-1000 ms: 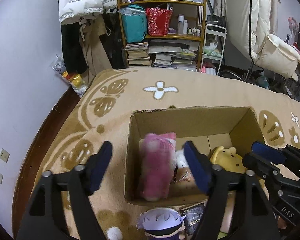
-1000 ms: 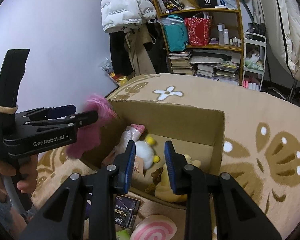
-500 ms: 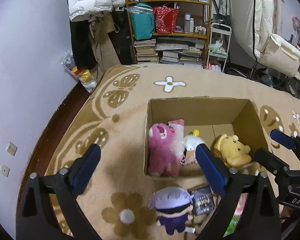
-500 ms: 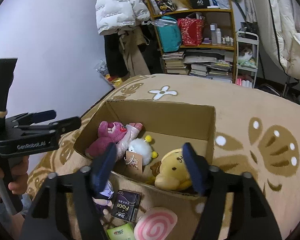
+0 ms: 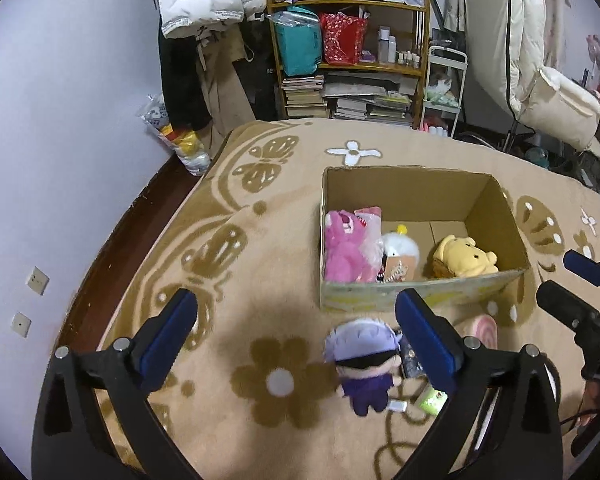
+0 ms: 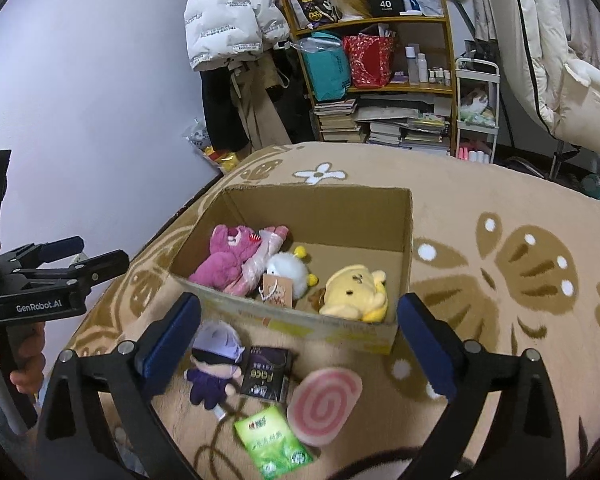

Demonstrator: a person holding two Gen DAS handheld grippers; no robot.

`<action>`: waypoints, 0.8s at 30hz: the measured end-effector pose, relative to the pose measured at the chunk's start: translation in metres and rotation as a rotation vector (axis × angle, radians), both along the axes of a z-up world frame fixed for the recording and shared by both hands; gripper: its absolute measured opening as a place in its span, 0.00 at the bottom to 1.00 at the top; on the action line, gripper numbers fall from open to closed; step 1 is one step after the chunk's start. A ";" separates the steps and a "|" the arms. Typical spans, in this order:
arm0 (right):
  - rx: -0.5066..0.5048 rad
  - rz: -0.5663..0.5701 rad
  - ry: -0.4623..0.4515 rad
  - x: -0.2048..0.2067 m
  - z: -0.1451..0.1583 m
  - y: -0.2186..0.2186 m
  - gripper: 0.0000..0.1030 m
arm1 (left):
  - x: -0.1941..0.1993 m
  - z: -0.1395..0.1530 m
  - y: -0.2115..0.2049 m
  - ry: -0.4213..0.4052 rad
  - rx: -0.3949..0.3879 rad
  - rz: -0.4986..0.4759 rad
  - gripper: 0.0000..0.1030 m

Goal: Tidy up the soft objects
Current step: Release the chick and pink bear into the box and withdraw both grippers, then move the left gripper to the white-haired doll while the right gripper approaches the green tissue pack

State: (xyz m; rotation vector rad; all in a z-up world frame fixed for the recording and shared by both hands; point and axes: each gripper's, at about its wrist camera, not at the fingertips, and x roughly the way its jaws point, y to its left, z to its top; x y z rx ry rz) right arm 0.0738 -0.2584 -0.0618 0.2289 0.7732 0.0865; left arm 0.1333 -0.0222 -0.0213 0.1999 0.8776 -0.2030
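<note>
An open cardboard box point(image 5: 420, 300) point(image 6: 406, 216) sits on the tan bedspread. Inside lie a pink plush bear point(image 5: 342, 246) point(image 6: 224, 254), a white fluffy plush point(image 5: 400, 246) point(image 6: 286, 270) and a yellow plush point(image 5: 462, 258) point(image 6: 356, 292). In front of the box lie a purple-haired doll point(image 5: 364, 364) point(image 6: 216, 364) and a pink swirl cushion point(image 6: 326, 400) point(image 5: 482, 330). My left gripper point(image 5: 296, 336) is open and empty, held above the doll. My right gripper point(image 6: 298, 338) is open and empty, above the items before the box.
A dark "Face" packet point(image 6: 266, 374) and a green packet point(image 6: 274, 440) lie beside the doll. A cluttered bookshelf point(image 5: 352, 52) and hanging coats point(image 5: 204, 0) stand beyond the bed. The wall point(image 5: 60, 120) is at left.
The pink bear left my left gripper and now lies in the box. Both grippers pulled back from the box and opened wide.
</note>
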 end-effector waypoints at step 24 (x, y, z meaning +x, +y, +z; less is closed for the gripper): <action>0.017 -0.035 0.097 -0.051 -0.015 0.018 1.00 | -0.042 -0.022 0.026 0.097 -0.017 0.018 0.96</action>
